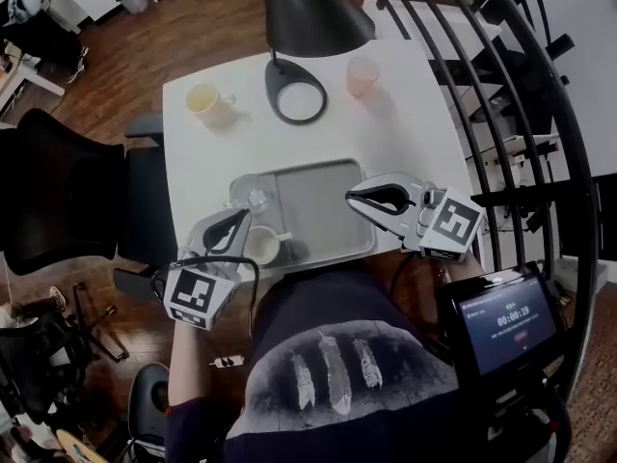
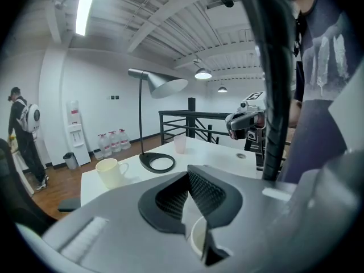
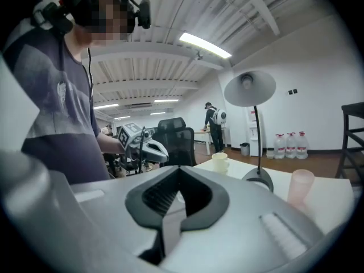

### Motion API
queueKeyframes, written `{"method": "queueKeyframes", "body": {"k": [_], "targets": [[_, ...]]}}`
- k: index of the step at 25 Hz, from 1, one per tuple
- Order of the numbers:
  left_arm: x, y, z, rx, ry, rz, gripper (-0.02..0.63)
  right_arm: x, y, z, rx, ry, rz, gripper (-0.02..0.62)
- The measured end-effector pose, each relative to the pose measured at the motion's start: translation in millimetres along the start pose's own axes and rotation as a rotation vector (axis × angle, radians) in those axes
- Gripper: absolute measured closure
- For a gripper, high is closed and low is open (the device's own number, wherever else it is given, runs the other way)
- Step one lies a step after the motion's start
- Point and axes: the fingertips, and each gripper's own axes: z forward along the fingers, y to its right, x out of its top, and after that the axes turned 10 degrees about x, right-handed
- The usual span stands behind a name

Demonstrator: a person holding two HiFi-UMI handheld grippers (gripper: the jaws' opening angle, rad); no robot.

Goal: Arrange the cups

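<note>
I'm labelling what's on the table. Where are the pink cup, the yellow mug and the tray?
pink cup (image 1: 362, 74), head view, on its body.
yellow mug (image 1: 202, 98), head view, on its open mouth.
tray (image 1: 320, 205), head view, on its bare floor.

lamp shade (image 1: 308, 13): cut at top | white cup (image 1: 264, 247): partly behind left tongs (image 1: 242, 217) | screen (image 1: 508, 322): print blurred

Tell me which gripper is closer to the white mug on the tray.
Left. The left gripper is right beside the white mug, on its left; the right gripper is across the tray, over its right edge.
</note>
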Motion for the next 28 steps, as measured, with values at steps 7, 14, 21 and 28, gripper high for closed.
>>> {"method": "queueKeyframes", "body": {"k": [7,14,21,28], "targets": [[-7.1,3.8,-3.5,0.027,-0.006,-0.008,0.591,-19.5,-3.4,7.1,0.047,-0.015,0.035,0.592],[-2.8,10.7,-0.9,0.055,-0.018,-0.026,0.591,-27.4,3.1,9.2,0.079,-0.024,0.061,0.592],[-4.4,11.0,1.9,0.056,-0.019,-0.035,0.591,-31.5,9.5,11.0,0.093,-0.038,0.057,0.592],[-0.1,7.1,4.6,0.055,-0.030,-0.030,0.591,-33.5,14.9,12.3,0.088,-0.057,0.045,0.592]]}}
